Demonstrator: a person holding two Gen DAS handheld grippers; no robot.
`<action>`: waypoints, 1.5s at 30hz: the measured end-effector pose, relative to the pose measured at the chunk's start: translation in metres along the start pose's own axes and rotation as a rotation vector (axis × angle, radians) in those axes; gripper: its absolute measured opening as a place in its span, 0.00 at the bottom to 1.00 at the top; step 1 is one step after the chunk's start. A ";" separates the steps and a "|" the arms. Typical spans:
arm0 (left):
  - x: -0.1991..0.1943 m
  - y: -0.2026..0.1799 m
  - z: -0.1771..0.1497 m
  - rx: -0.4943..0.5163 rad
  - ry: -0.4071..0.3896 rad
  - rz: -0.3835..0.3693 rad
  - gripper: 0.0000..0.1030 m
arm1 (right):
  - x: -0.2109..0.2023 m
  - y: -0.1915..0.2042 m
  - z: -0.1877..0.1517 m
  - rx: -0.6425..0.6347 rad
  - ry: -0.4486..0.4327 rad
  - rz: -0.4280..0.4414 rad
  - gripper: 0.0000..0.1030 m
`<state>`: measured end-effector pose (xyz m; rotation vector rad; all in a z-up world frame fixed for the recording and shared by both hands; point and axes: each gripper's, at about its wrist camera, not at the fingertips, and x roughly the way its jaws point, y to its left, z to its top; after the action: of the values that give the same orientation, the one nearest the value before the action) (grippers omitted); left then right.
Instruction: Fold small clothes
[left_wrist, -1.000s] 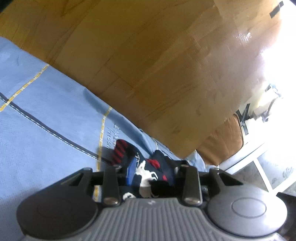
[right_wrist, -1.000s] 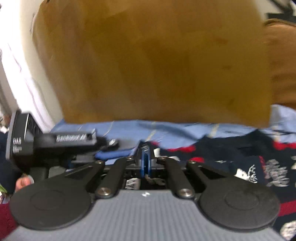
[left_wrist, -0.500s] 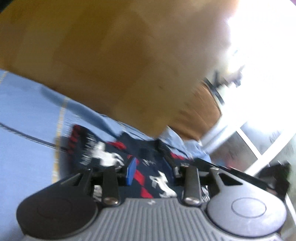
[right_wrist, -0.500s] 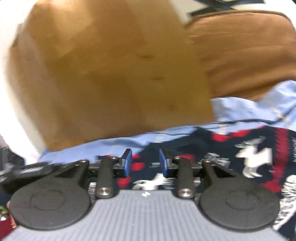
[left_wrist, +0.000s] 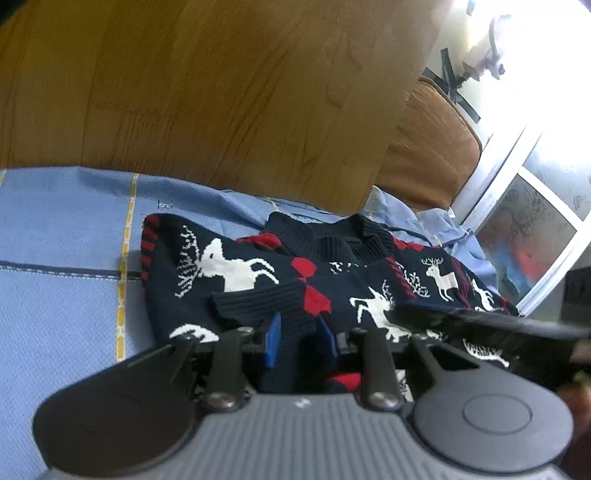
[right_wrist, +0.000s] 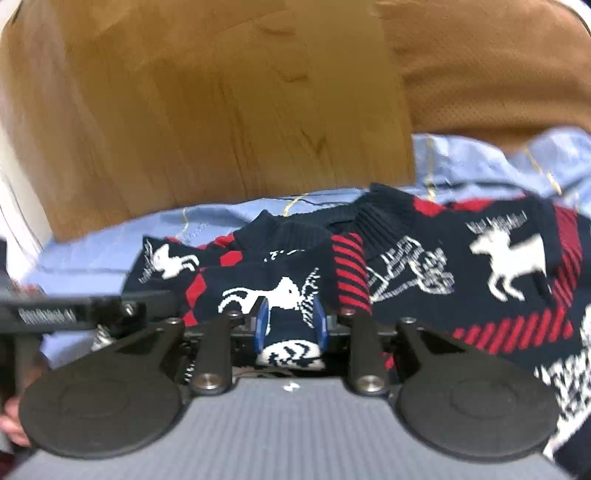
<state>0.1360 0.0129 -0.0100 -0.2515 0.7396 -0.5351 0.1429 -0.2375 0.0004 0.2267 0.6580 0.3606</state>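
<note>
A small navy knitted sweater with white reindeer and red bands lies partly folded on a blue cloth. It also shows in the right wrist view. My left gripper is open, its blue pads either side of a navy fold. My right gripper is open too, its pads straddling a raised fold of the sweater. The right gripper's body shows at the right of the left wrist view.
A wooden headboard rises behind the blue cloth. A brown cushion sits at the back right beside a window frame. The left gripper's body crosses the left of the right wrist view.
Both grippers have opened; the right one was shut a second ago. Both have swung over the sweater, which now fills much more of each view.
</note>
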 end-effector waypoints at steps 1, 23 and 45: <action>-0.001 0.000 -0.001 0.007 -0.001 0.002 0.23 | -0.011 -0.008 0.002 0.063 -0.017 0.017 0.29; -0.025 -0.004 0.003 -0.003 -0.099 -0.030 0.39 | -0.233 -0.193 -0.083 0.459 -0.255 -0.555 0.14; -0.039 0.060 0.020 -0.360 -0.149 -0.250 0.46 | -0.013 0.058 0.041 0.281 0.013 0.258 0.20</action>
<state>0.1479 0.0850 0.0029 -0.7182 0.6595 -0.6105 0.1445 -0.1933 0.0578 0.5806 0.6930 0.5169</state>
